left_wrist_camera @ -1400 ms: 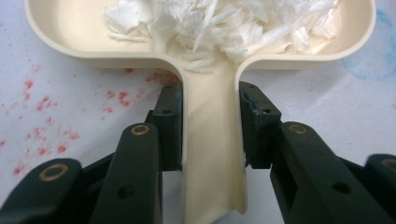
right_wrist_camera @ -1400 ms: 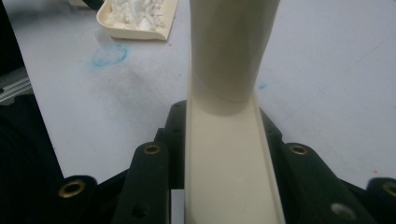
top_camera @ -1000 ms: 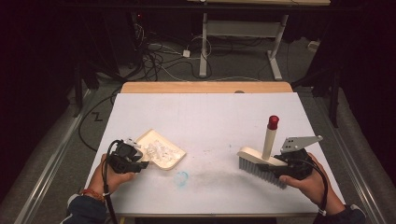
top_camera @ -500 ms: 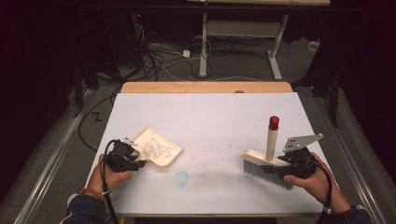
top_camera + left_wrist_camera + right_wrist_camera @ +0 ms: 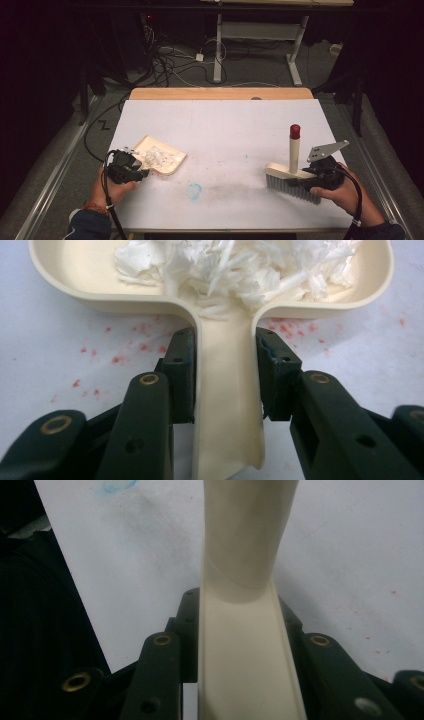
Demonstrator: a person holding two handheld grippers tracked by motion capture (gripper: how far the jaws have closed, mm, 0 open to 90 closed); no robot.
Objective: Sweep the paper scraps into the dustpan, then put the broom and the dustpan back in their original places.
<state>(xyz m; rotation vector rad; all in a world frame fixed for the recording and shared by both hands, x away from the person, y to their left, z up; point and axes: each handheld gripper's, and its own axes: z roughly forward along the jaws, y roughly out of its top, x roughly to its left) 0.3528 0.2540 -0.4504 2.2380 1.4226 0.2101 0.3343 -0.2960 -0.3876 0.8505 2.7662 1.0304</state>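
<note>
Near table edge, brush (image 5: 292, 177) seemingly lower now

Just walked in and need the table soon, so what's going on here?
A person is sweeping up at the table with a gripper in each hand. The left gripper is clamped on the handle of a cream dustpan, which lies flat and holds a pile of white shreds. The right gripper is clamped on a brush whose bristles rest on the table at the right, well apart from the dustpan. A blue mark and a grey smudge lie between them.
</note>
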